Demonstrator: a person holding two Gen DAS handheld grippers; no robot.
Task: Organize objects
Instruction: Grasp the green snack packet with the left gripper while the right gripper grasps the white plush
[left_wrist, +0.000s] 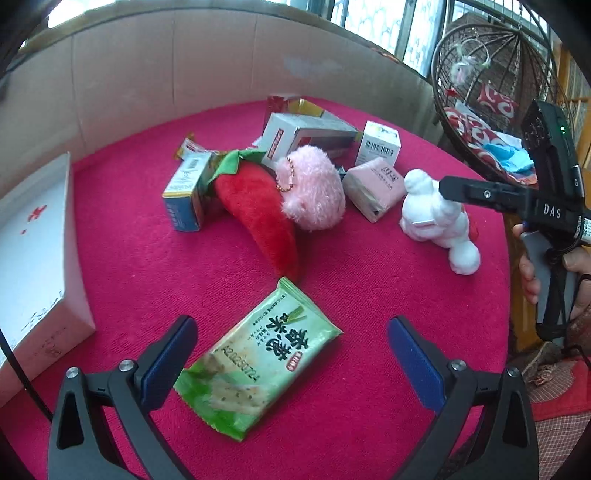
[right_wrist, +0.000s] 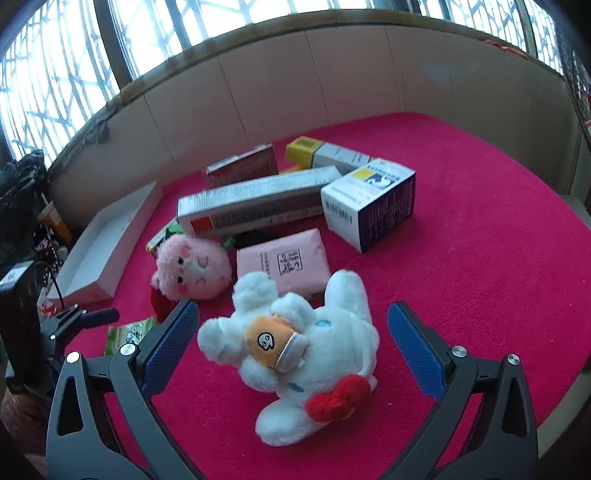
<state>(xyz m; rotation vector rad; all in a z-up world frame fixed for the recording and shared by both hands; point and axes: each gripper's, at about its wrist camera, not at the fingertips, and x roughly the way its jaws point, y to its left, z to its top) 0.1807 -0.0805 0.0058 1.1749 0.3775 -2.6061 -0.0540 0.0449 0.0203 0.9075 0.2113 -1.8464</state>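
A green cracker packet (left_wrist: 258, 360) lies on the red cloth between the wide-open jaws of my left gripper (left_wrist: 291, 354). A white plush toy (right_wrist: 295, 354) with a red bow lies between the wide-open jaws of my right gripper (right_wrist: 293, 343); it also shows in the left wrist view (left_wrist: 439, 221), with the right gripper's finger (left_wrist: 480, 192) over it. Behind are a pink plush (left_wrist: 314, 188), a red chili plush (left_wrist: 258, 218), a pink tissue pack (right_wrist: 284, 260) and several cartons (right_wrist: 369, 203).
A white shallow box (left_wrist: 33, 266) sits at the table's left edge, also in the right wrist view (right_wrist: 107, 251). A cardboard wall (right_wrist: 295, 81) rings the far side. A wicker hanging chair (left_wrist: 498, 96) stands to the right, off the table.
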